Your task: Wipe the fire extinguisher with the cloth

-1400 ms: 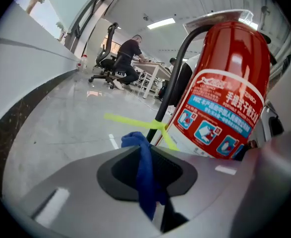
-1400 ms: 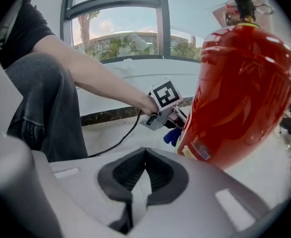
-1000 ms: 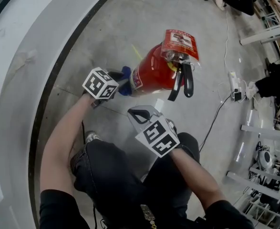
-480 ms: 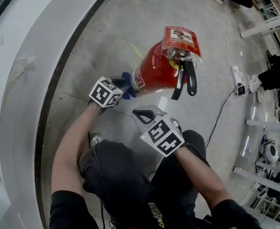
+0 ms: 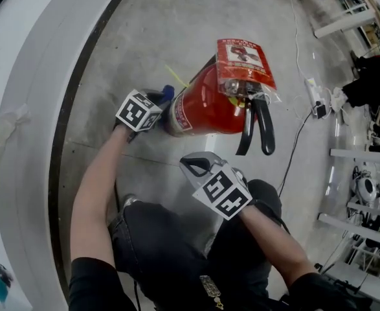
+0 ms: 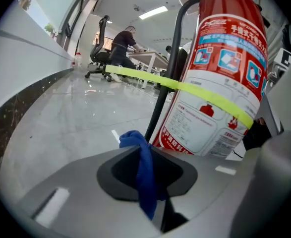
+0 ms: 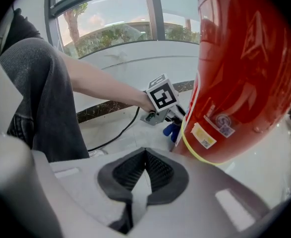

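A red fire extinguisher (image 5: 206, 102) stands on the grey floor, with a black lever, a hose and a plastic-wrapped tag on top. My left gripper (image 5: 157, 102) is shut on a blue cloth (image 5: 167, 93), and it holds the cloth against the lower left side of the cylinder. The cloth (image 6: 144, 170) hangs pinched between the jaws of the left gripper (image 6: 147, 157), just in front of the extinguisher (image 6: 219, 73) with its yellow-green band. My right gripper (image 5: 193, 162) is shut and empty, close in front of the extinguisher (image 7: 244, 78). Nothing lies between the jaws of that right gripper (image 7: 145, 155).
A white curved ledge (image 5: 34, 109) runs along the left. A power strip with cables (image 5: 318, 107) lies on the floor at right, beside white shelving (image 5: 358, 225). A black cable (image 7: 110, 133) trails past my knee. A person sits at a desk (image 6: 125, 41) far behind.
My left gripper has slid the blue cloth from the near side of the extinguisher's base round to its left side and lower down. The right gripper has hardly shifted.
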Demonstrator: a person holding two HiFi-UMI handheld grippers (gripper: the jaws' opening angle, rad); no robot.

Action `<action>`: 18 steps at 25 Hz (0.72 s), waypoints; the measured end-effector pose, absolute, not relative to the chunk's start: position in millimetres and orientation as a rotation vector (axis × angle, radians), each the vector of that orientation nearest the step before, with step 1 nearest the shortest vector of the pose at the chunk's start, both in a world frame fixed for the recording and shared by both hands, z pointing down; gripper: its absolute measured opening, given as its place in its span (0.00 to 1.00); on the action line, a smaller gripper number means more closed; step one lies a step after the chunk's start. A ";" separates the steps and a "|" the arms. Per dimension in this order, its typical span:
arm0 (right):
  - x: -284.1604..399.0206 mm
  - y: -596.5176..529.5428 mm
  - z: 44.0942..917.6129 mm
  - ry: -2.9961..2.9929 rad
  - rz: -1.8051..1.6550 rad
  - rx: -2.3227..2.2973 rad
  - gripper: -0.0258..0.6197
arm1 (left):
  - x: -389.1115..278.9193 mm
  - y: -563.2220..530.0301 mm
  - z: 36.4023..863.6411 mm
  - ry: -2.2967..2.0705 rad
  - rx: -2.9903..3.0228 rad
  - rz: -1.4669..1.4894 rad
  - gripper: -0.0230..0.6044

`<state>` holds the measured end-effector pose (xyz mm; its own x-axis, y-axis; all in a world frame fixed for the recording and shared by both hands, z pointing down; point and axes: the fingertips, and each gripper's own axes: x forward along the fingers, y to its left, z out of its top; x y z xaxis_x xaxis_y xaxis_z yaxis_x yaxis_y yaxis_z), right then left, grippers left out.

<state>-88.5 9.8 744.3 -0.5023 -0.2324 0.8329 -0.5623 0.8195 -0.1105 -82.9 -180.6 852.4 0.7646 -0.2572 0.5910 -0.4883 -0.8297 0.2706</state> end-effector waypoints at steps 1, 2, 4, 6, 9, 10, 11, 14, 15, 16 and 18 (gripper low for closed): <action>-88.8 9.0 746.3 -2.097 0.469 0.586 0.04 | -79.9 -183.7 854.6 -0.559 2.552 0.770 0.14; -89.2 8.1 748.1 -2.093 0.471 0.589 0.04 | -77.8 -186.4 856.7 -0.558 2.552 0.766 0.14; -90.3 7.0 751.4 -2.084 0.473 0.585 0.04 | -78.4 -187.6 860.6 -0.563 2.541 0.744 0.14; -90.7 6.9 753.4 -2.076 0.474 0.578 0.04 | -83.6 -181.6 866.5 -0.557 2.520 0.738 0.14; -91.5 6.9 751.7 -2.081 0.468 0.568 0.04 | -92.0 -165.2 877.4 -0.534 2.508 0.795 0.14; -91.7 7.0 750.7 -2.085 0.462 0.563 0.04 | -93.9 -159.6 879.2 -0.529 2.507 0.811 0.14; -91.5 7.4 749.9 -2.089 0.456 0.558 0.04 | -95.1 -154.0 879.9 -0.525 2.505 0.821 0.14; -90.5 10.3 747.1 -2.103 0.440 0.545 0.04 | -95.7 -134.8 881.3 -0.506 2.502 0.861 0.14; -90.8 11.8 745.3 -2.111 0.434 0.542 0.04 | -95.1 -128.0 882.0 -0.501 2.501 0.879 0.14; -91.2 14.0 743.1 -2.120 0.429 0.539 0.04 | -94.3 -121.0 882.6 -0.499 2.497 0.894 0.14; -91.3 20.2 738.2 -2.136 0.418 0.530 0.04 | -92.2 -106.9 881.3 -0.495 2.487 0.906 0.14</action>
<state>-91.3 20.2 738.2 -0.5297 -0.2196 0.8193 -0.5120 0.8529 -0.1024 -92.2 -106.9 881.3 0.7205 -0.1771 0.6705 -0.4690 -0.8366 0.2830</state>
